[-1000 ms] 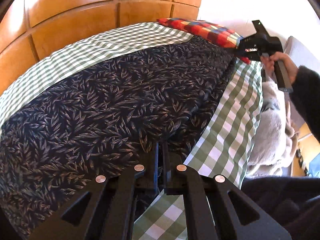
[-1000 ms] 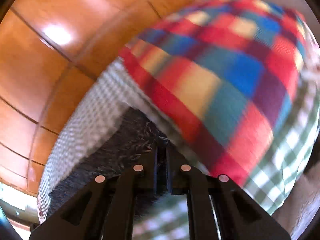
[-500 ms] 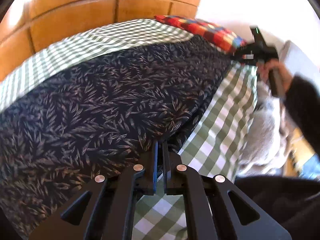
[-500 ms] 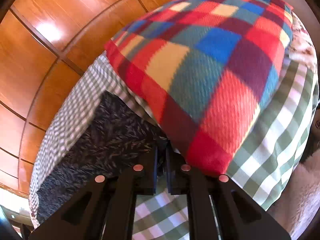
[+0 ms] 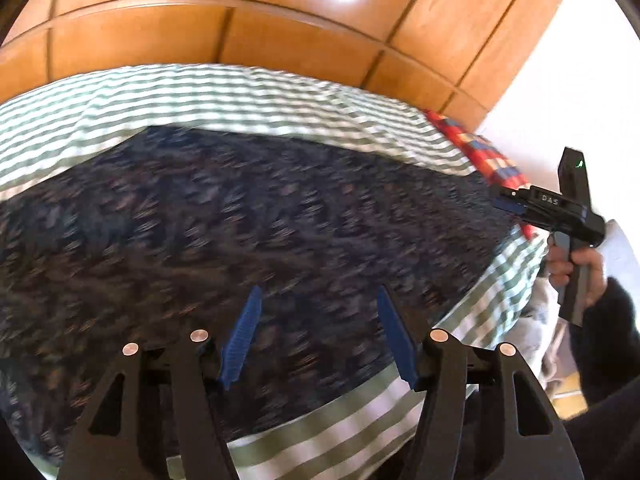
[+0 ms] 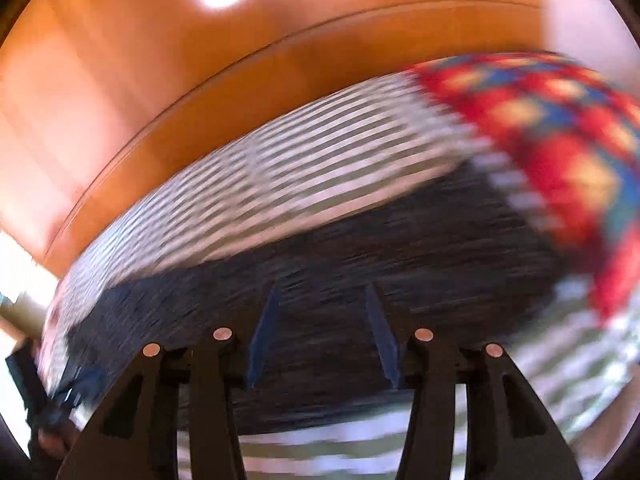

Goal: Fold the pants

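While both pictures are smeared by motion, the main facts are readable: the pants (image 5: pixel 248 240), dark blue with a small leaf print, lie spread flat along the middle of the bed (image 5: pixel 192 96), on its green-and-white checked cover, running lengthwise toward the end where a red, blue and yellow checked pillow (image 5: pixel 480 152) sits. The left gripper (image 5: pixel 318 332) hangs over the near long edge of the pants with its blue fingers (image 5: pixel 242 336) parted and nothing between them; its jaws have just been opening, and the cloth below is released. The right gripper (image 6: pixel 322 328) is likewise spread over the pillow end of the pants, its jaws also just opened and empty, and in the left view it shows at the bed's far right corner, held by a hand (image 5: pixel 576 268) in a dark sleeve. Wooden panelling (image 5: pixel 280 24) backs the far side of the bed. By my judgement a fold has just been laid down and the next one needs fresh holds. To do it well, each gripper should likely come down on a matching spot along one edge, pinch every layer together, lift evenly, and carry the cloth across so the edges meet squarely. Uneven heights or a single-layer pinch would probably skew the fold.
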### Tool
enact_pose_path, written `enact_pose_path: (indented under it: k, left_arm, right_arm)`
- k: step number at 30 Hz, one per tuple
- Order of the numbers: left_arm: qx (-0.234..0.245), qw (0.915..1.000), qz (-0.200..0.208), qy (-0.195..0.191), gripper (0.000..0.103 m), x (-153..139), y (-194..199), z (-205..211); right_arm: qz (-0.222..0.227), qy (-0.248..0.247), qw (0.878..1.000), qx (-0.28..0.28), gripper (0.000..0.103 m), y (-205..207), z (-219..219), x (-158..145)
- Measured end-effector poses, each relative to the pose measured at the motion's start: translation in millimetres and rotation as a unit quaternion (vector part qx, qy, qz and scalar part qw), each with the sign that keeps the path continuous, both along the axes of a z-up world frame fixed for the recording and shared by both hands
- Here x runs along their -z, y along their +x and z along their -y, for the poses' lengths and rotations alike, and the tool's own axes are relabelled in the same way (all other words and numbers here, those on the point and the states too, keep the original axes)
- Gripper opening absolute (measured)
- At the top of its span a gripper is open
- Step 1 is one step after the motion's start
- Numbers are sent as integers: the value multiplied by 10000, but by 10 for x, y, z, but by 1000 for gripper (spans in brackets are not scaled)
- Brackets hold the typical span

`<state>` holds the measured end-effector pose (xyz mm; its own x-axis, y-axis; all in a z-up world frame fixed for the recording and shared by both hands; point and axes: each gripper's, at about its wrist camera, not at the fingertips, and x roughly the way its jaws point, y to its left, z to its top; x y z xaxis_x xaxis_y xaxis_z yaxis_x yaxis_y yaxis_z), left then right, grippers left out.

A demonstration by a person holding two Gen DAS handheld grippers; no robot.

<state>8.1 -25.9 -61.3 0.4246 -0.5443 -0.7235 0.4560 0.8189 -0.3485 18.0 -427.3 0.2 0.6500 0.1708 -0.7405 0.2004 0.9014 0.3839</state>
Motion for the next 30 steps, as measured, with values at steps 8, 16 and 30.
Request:
enact_pose_path:
  k: [8, 16, 30]
  left_arm:
    - [103, 9992, 8, 390, 52, 215, -369, -273]
    - [-604, 9977, 316, -50, 52, -14, -279, -438]
    - [-1073, 9942, 75, 22, 52, 136, -339, -842]
  right_arm:
    - [-667, -397, 9777, -1951, 44, 24, -1186, 498]
    - [-517, -425, 9662, -2489, 42, 355, -1402, 180]
    - [-680, -65, 9231, -3784, 47, 2129, -2983, 276]
